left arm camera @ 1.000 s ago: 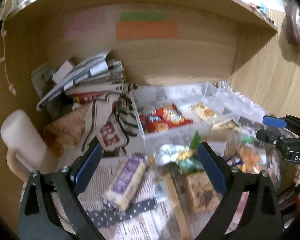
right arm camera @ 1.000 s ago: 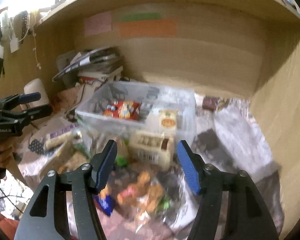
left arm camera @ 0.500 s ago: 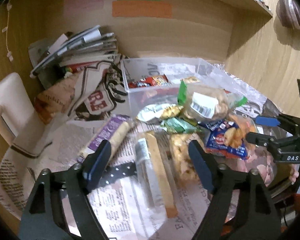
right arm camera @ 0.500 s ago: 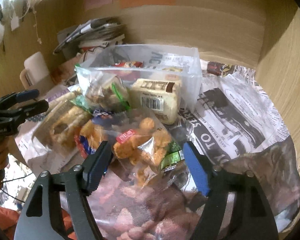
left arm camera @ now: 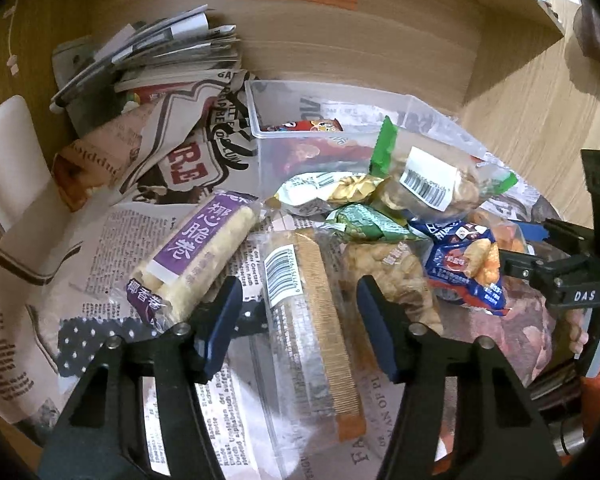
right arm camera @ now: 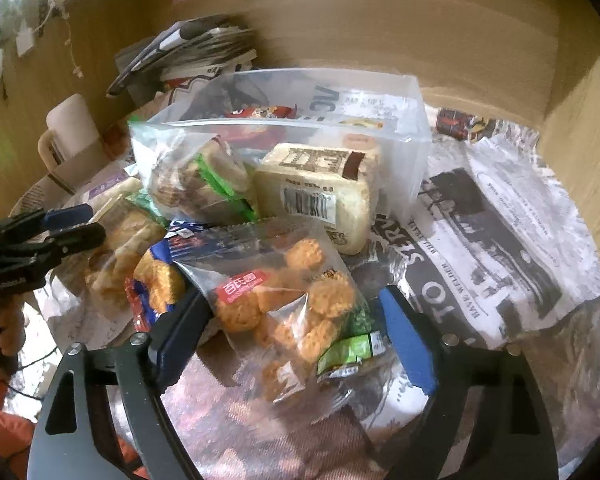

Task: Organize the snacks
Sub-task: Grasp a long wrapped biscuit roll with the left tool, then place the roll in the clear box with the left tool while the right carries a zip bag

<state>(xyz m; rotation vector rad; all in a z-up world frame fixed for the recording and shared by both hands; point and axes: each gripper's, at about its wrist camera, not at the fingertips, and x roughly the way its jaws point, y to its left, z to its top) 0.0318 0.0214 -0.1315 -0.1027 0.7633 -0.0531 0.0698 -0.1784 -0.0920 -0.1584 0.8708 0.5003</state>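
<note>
A clear plastic bin (left arm camera: 332, 124) (right arm camera: 400, 128) stands on newspaper and holds a red snack pack (left arm camera: 304, 125). Loose snacks lie in front of it. In the left wrist view my left gripper (left arm camera: 300, 312) is open, its jaws straddling a long wafer pack (left arm camera: 312, 320), with a purple roll pack (left arm camera: 196, 256) to its left and a clear bag of nuts (left arm camera: 388, 276) to its right. In the right wrist view my right gripper (right arm camera: 296, 336) is open around a bag of orange round crackers (right arm camera: 284, 300). A cream bread pack (right arm camera: 320, 192) leans on the bin.
A stack of papers (left arm camera: 160, 52) and a printed cloth (left arm camera: 188, 140) lie behind left. A white mug (right arm camera: 66, 128) stands at the left. Wooden walls enclose the back and right. A blue snack bag (left arm camera: 464, 264) and a barcoded bag (left arm camera: 428, 184) lie between the grippers.
Both grippers have dropped lower and closer to the snack pile. The left now straddles the wafer pack and the right the orange cracker bag.
</note>
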